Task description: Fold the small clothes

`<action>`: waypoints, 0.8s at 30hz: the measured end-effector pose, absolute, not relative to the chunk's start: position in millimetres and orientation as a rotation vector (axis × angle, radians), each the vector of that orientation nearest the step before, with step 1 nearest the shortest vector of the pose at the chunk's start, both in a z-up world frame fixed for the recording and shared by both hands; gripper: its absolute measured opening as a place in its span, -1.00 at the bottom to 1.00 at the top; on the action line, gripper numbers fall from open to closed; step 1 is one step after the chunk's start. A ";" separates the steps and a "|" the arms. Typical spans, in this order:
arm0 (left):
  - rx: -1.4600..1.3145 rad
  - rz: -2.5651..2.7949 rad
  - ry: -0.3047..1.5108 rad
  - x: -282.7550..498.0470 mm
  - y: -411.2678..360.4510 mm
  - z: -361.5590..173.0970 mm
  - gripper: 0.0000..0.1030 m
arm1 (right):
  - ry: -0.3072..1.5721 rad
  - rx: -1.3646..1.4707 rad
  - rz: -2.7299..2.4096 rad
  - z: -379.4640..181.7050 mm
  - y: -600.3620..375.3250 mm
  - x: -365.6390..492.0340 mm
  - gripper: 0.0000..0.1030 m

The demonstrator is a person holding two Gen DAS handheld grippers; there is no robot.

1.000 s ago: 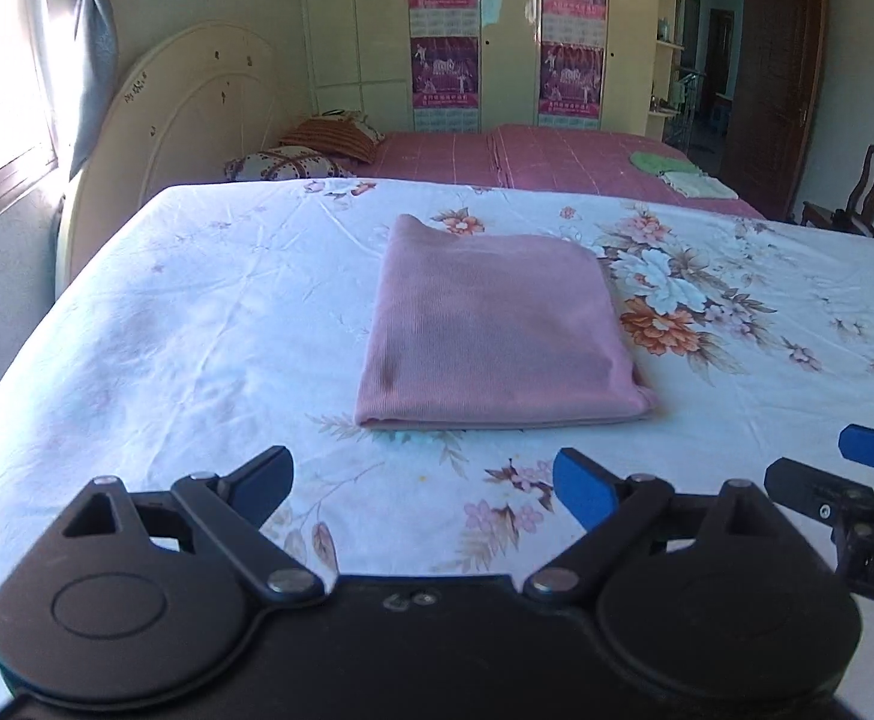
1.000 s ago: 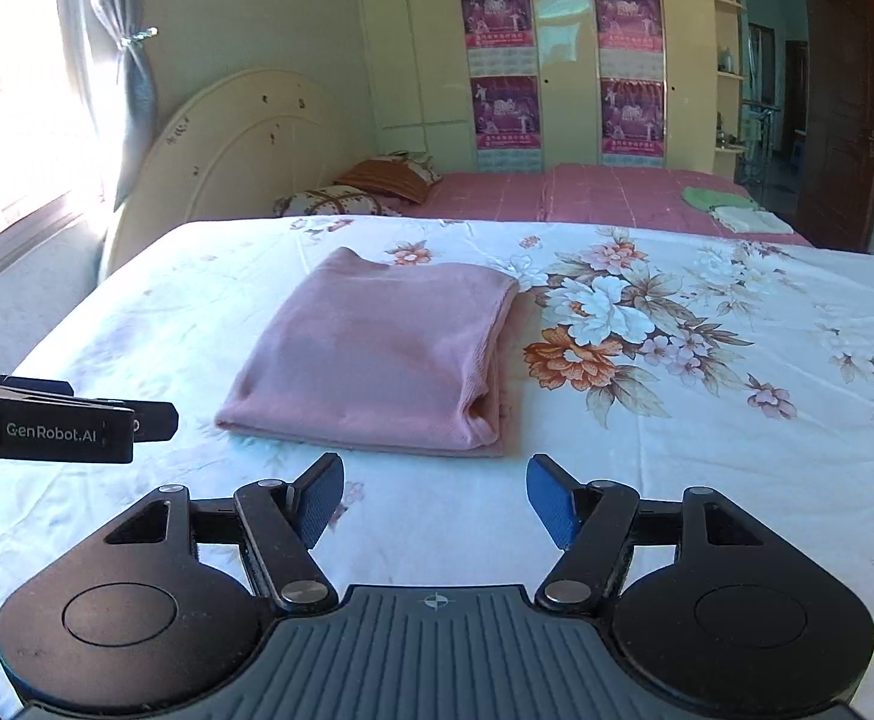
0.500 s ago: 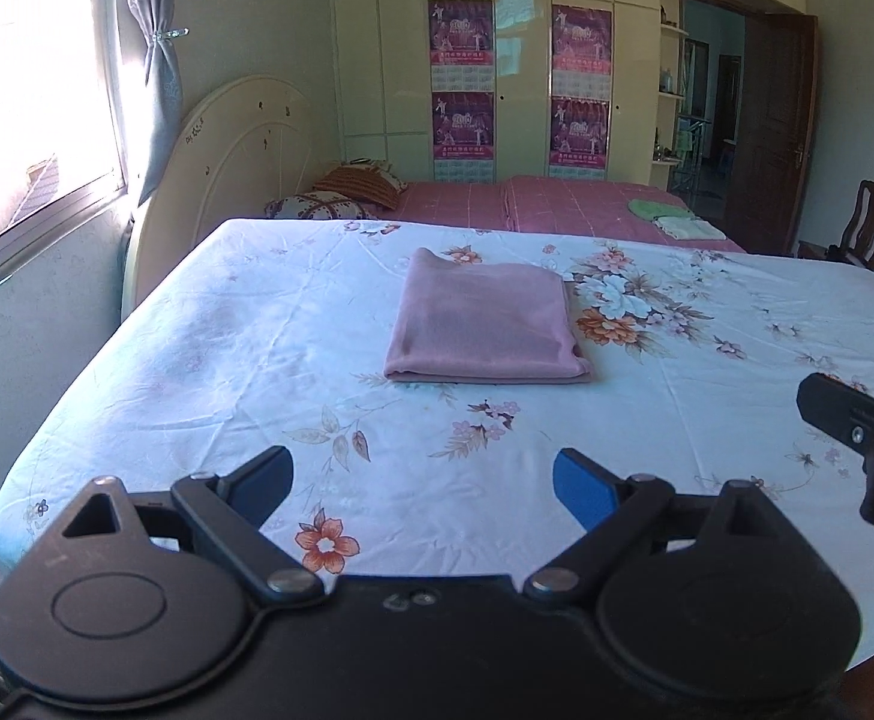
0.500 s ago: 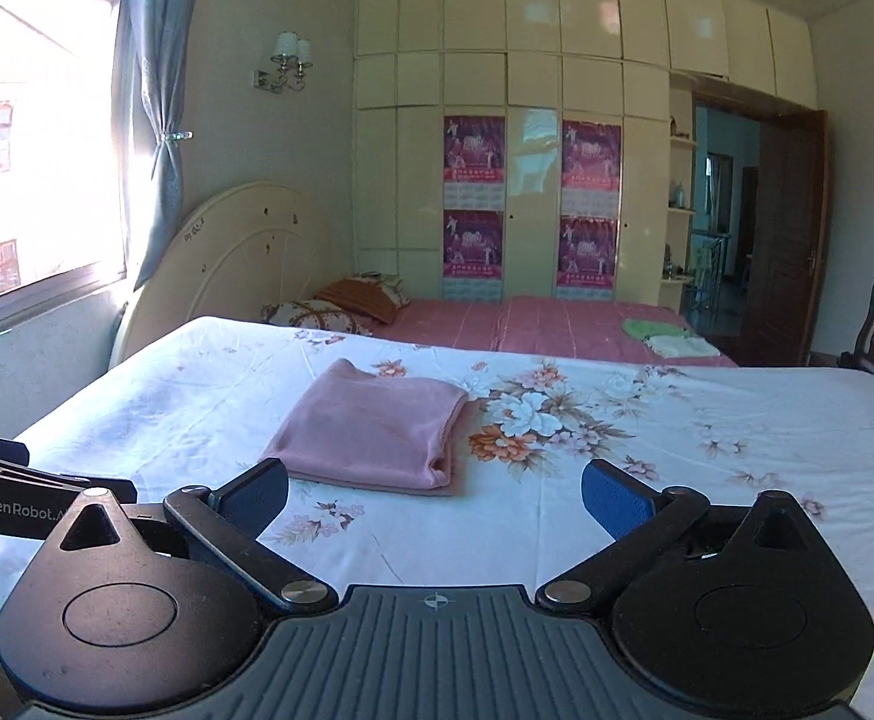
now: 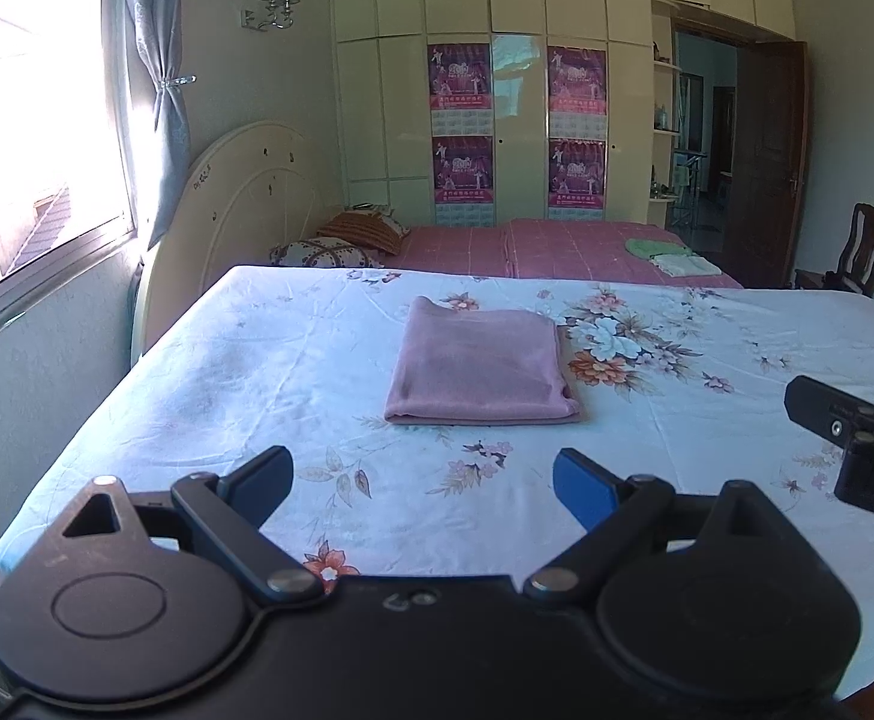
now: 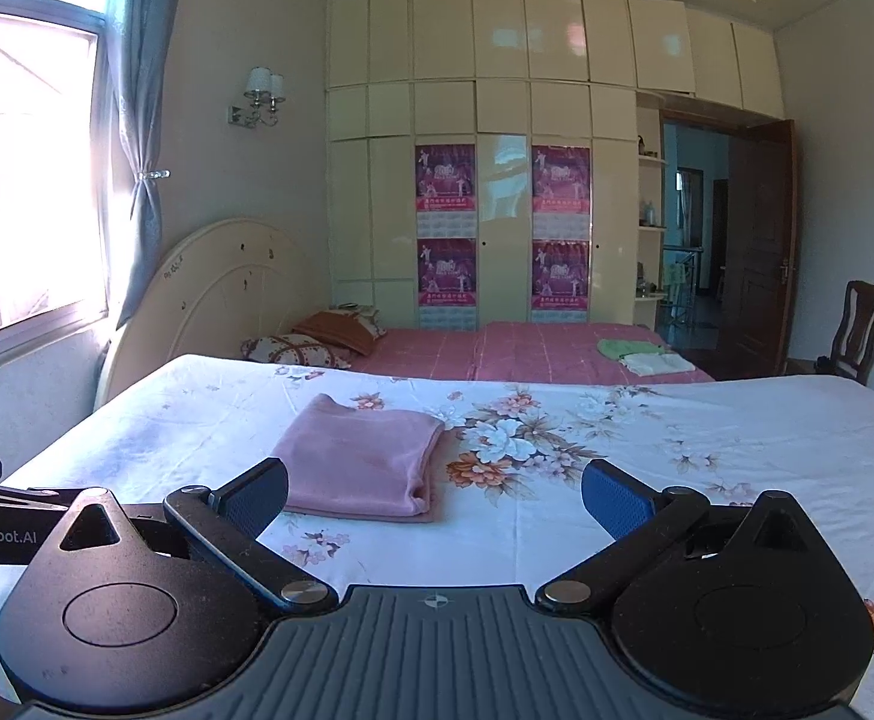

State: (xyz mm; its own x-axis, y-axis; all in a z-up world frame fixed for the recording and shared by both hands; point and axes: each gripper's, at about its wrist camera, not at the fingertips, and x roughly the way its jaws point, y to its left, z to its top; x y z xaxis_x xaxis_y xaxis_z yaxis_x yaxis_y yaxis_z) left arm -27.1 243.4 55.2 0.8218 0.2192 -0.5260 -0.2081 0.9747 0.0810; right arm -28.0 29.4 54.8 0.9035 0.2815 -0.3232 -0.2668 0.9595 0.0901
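Lying flat on the floral bedsheet [image 5: 245,360], the pink folded garment [image 5: 480,367] sits mid-bed, nearer the headboard-side edge than the foot edge, well apart from both grippers. Folded into a neat rectangle; the thick folded edge faces the near edge of the bed, layers stacked at the right side visible in the right wrist view [image 6: 360,456]. Surface smooth, far left corner slightly raised.

Left gripper [image 5: 423,480]: jaws spread wide, holding nothing, above the near edge of the bed. Right gripper [image 6: 435,495]: jaws spread wide, also holding nothing, near the same edge; its body shows at the right of the left wrist view.

No containers in view. Second bed behind with a pink cover [image 6: 526,354], carrying a green cloth [image 6: 625,348] and white folded cloth [image 6: 658,363] near its right edge, pillows [image 6: 299,349] at the headboard end.
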 end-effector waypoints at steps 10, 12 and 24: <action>0.017 0.222 0.570 -26.2 244.3 53.5 0.82 | 0.344 0.033 0.280 54.3 31.6 -28.2 0.99; 0.018 0.223 0.567 -26.3 244.7 53.3 0.82 | 0.344 0.033 0.281 54.2 31.8 -28.1 0.99; 0.028 0.225 0.561 -25.7 240.6 52.9 0.82 | 0.340 0.030 0.282 54.9 30.4 -26.4 0.99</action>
